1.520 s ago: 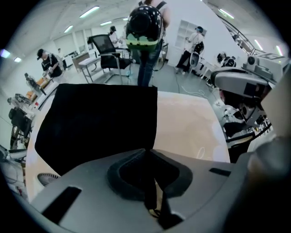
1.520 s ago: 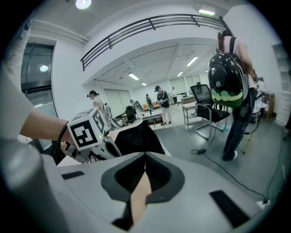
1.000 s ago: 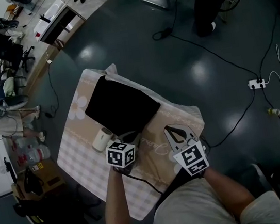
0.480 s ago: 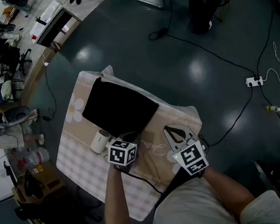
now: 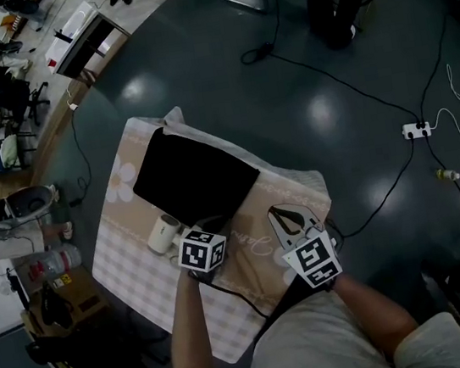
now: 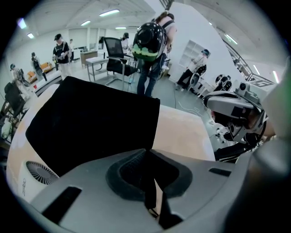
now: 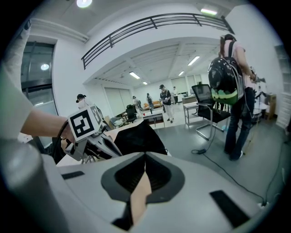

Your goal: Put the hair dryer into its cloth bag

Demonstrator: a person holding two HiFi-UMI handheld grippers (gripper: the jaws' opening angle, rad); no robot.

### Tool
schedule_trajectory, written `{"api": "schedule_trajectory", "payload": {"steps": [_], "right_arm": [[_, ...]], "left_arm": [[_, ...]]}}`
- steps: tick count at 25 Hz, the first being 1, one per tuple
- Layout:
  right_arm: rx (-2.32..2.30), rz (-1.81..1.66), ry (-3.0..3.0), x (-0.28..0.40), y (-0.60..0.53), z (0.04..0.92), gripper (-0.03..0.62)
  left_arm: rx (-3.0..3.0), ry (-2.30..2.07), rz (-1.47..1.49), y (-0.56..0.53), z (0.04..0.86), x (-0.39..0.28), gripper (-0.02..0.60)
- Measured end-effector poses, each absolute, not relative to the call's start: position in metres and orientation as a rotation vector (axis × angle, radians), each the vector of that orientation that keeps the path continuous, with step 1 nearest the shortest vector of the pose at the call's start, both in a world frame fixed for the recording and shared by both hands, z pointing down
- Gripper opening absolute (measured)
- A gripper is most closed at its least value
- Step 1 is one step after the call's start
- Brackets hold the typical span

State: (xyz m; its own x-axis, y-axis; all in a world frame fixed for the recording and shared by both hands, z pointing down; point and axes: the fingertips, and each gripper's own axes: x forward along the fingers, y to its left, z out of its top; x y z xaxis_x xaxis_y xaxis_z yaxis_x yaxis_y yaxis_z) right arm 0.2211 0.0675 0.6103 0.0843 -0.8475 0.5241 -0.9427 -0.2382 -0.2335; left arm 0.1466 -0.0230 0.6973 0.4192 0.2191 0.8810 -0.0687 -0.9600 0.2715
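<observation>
A flat black cloth bag (image 5: 194, 175) lies on the table's beige cloth (image 5: 131, 266). The white hair dryer (image 5: 165, 230) lies just outside the bag's near left edge; in the left gripper view its round vent (image 6: 38, 172) shows at lower left. My left gripper (image 5: 206, 227) points steeply down at the bag's near corner. In its own view the left gripper (image 6: 146, 152) is shut on the edge of the black bag (image 6: 91, 123). My right gripper (image 5: 284, 211) hovers to the right over the cloth. From its own camera the right gripper (image 7: 144, 157) is shut with nothing held.
A black cord (image 5: 234, 294) runs from under the left gripper toward the person. Cables and a power strip (image 5: 419, 129) lie on the dark floor to the right. A person with a backpack (image 7: 229, 73) and an office chair (image 6: 116, 54) stand beyond the table.
</observation>
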Motion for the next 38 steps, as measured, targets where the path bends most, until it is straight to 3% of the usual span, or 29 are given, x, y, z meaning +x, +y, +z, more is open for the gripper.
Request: {"api": "schedule_trajectory", "payload": {"steps": [23, 38], "right_arm": [[2.087, 0.888, -1.864, 0.210, 0.058, 0.627, 0.015], [1.982, 0.797, -2.001, 0.192, 0.026, 0.603, 0.015]], "left_arm": [[2.393, 0.070, 1.471, -0.030, 0.692, 0.150, 0.018], [2.502, -0.473, 0.951, -0.103, 0.571, 0.125, 0.015]]}}
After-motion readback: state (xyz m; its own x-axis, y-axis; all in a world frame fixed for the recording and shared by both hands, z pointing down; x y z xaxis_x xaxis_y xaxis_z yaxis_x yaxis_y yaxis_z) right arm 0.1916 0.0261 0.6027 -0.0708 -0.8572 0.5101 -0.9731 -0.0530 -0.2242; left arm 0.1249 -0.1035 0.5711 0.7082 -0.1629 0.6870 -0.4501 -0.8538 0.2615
